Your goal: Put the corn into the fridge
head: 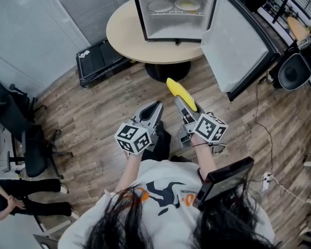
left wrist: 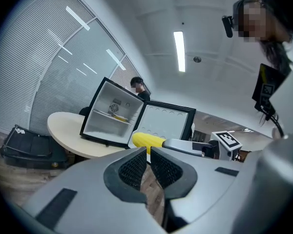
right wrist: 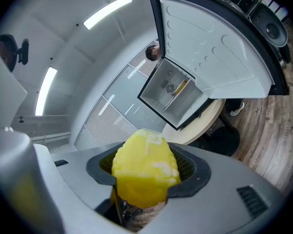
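You're clamping the corn (head: 179, 91) in your right gripper (right wrist: 146, 179), jaws sitting wide around it. Your left gripper (left wrist: 149, 162) is carrying nothing, its jaws closed together. The corn is hanging above the floor, pointing toward the open fridge (head: 173, 27) on the round table (head: 124, 35).
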`<state>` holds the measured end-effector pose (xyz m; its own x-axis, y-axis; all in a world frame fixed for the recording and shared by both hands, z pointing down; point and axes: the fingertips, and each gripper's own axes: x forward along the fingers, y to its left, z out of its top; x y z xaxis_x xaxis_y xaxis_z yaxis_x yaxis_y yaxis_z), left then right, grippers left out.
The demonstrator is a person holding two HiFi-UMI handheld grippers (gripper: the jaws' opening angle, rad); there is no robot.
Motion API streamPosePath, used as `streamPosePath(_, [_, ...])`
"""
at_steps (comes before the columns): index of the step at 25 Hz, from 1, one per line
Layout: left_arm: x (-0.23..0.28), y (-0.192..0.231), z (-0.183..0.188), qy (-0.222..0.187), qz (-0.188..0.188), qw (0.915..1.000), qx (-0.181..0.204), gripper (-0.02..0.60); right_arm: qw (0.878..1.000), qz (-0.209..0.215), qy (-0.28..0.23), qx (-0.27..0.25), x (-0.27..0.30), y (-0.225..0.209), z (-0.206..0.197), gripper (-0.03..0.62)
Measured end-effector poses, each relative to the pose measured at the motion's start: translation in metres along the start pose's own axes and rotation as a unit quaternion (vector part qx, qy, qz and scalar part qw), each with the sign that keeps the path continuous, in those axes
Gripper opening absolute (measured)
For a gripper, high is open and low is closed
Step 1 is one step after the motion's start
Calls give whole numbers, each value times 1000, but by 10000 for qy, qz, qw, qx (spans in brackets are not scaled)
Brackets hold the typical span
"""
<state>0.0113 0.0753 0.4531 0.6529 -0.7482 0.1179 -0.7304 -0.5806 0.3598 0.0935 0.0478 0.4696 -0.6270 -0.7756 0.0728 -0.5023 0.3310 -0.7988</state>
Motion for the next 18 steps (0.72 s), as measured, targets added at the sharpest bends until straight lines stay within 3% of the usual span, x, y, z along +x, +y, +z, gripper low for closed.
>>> streamPosePath(18, [107,137,57,235,-349,9991,-33,31,9989,-451,-128,-4,147,-44,61,252])
